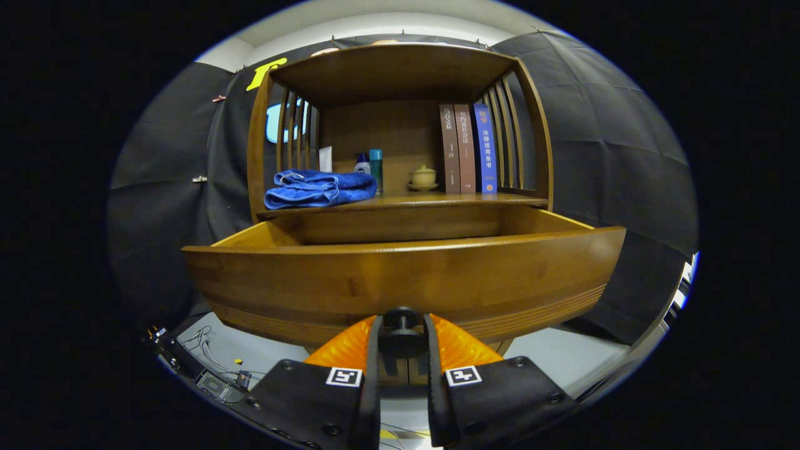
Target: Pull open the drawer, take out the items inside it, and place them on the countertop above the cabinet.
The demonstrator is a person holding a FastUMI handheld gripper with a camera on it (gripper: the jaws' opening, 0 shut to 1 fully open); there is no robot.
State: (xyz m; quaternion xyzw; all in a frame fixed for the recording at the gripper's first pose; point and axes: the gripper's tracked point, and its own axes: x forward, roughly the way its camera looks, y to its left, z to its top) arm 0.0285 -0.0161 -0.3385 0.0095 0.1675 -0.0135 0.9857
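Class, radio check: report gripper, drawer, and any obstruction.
Gripper shut on drawer knob. Drawer pulled open; contents hidden behind its front. Blue towel on countertop; nothing blocking.

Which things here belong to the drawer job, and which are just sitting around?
Job:
- drawer, pulled out
- black knob, pinched by the gripper
- countertop above it

Bystanders:
- blue towel
- three books
- small bottles
- lidded cup

The drawer's contents are hidden behind its front.

Three books stand upright at the right of the shelf, each with printed characters down its spine, too small to read. Square black-and-white coded markers (patterns, not words) sit on the gripper's two black finger mounts.
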